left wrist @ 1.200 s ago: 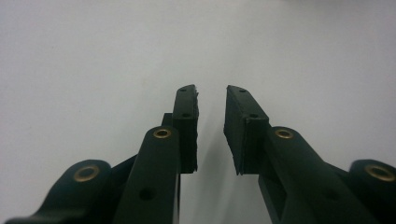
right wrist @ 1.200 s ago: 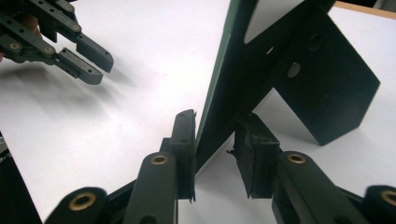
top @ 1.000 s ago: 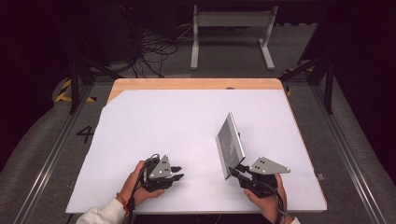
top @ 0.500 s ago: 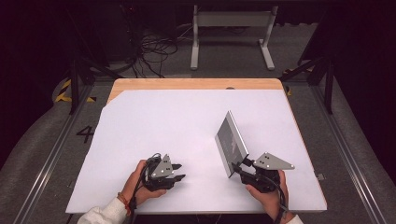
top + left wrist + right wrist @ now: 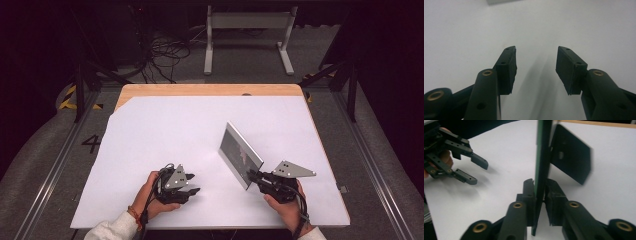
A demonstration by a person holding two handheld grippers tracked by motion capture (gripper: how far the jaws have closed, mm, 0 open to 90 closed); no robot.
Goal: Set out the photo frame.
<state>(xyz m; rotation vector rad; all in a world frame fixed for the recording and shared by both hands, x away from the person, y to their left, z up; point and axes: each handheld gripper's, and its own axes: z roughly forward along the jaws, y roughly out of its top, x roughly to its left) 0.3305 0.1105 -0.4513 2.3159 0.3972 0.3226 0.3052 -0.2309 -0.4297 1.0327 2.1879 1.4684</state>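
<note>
My right gripper [image 5: 539, 195] has just closed its jaws onto the one flat panel [image 5: 240, 155], whose lower edge sits pinched between the pads and which stands upright above them; a second ago it leaned much the same, so I judge the grip is now secure enough to lift. My left gripper [image 5: 536, 70] has been opening, nothing between its jaws. One panel, possibly a framed mirror; two grippers.
</note>
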